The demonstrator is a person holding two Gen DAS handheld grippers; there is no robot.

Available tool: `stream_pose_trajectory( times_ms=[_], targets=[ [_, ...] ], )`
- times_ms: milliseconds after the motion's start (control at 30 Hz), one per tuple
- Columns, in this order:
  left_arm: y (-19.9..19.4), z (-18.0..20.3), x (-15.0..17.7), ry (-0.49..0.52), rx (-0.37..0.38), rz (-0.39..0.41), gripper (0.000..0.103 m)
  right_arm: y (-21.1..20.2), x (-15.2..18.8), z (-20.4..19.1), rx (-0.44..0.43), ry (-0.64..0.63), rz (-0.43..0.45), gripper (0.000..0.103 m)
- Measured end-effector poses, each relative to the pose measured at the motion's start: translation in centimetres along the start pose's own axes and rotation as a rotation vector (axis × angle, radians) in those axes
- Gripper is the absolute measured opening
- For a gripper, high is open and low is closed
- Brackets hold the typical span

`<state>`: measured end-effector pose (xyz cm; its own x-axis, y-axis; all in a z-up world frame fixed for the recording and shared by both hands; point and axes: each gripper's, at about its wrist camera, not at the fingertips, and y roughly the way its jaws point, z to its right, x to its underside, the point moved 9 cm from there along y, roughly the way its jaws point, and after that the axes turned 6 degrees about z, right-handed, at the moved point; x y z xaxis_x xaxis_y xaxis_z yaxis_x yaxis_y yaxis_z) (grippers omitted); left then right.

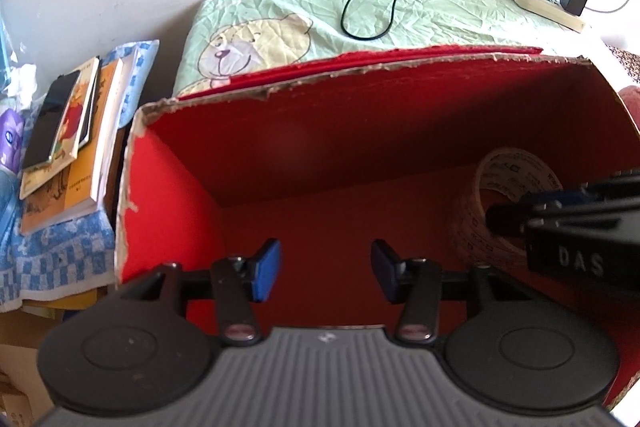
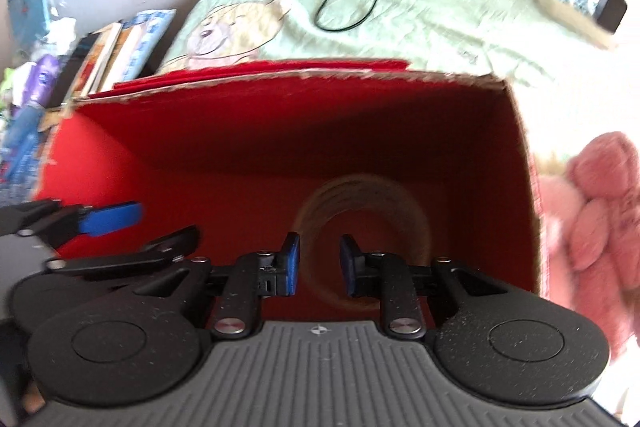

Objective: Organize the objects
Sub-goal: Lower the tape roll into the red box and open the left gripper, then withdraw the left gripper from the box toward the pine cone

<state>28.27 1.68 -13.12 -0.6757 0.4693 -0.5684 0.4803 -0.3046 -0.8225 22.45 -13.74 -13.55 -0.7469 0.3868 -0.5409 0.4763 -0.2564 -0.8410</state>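
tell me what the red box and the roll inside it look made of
Box: cardboard with a matte red facing, judging by the torn, fibrous tan rim. Roll: likely clear or whitish printed packing tape on a cardboard core; repeated small print covers its side, but the view is too blurred to be sure.
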Motion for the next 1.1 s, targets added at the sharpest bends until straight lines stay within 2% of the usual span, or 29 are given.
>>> stream_pose_trajectory(
  times_ms=[100, 167, 267, 400, 500, 567, 600, 700, 800, 1000, 1100],
  targets=[
    [0.0, 0.0, -0.1, 0.009, -0.004, 0.007, 0.056, 0.6, 0.0, 1.5, 0.024, 0.032, 0.012, 0.024],
    [-0.1, 0.0, -0.1, 0.011, -0.007, 0.01, 0.057, 0.6, 0.0, 2.1, -0.02, 0.097, 0.004, 0.025],
    [-0.2, 0.0, -0.2, 0.009, -0.011, 0.014, 0.06, -0.4, -0.4, 2.5, -0.054, 0.112, 0.019, 0.025],
    [-0.2, -0.1, -0.3, 0.004, -0.013, 0.018, 0.062, -3.2, -0.6, 1.7, -0.21, 0.128, 0.017, 0.025],
    [-0.2, -0.1, -0.3, 0.008, -0.023, 0.021, 0.063, -4.1, 0.4, 0.4, -0.344, 0.105, -0.073, 0.025],
    [-0.2, -0.1, -0.3, 0.011, -0.022, 0.021, 0.064, -3.9, 1.6, -0.5, -0.382, 0.072, -0.141, 0.025],
    [-0.1, -0.1, -0.3, 0.012, -0.023, 0.019, 0.064, -3.5, 2.1, -0.7, -0.371, 0.056, -0.161, 0.025],
    [-0.1, -0.1, -0.3, 0.02, -0.026, 0.018, 0.065, -2.0, 2.9, -0.5, -0.266, 0.003, -0.178, 0.025],
    [-0.1, -0.1, -0.2, 0.026, -0.032, 0.02, 0.065, -1.0, 3.1, 0.2, -0.211, 0.017, -0.171, 0.025],
    [0.0, -0.1, -0.2, 0.034, -0.043, 0.022, 0.065, -0.7, 2.9, 1.9, -0.18, 0.164, -0.133, 0.025],
    [0.1, -0.1, -0.2, 0.037, -0.047, 0.019, 0.065, -0.7, 2.8, 2.7, -0.156, 0.28, -0.104, 0.025]
  ],
)
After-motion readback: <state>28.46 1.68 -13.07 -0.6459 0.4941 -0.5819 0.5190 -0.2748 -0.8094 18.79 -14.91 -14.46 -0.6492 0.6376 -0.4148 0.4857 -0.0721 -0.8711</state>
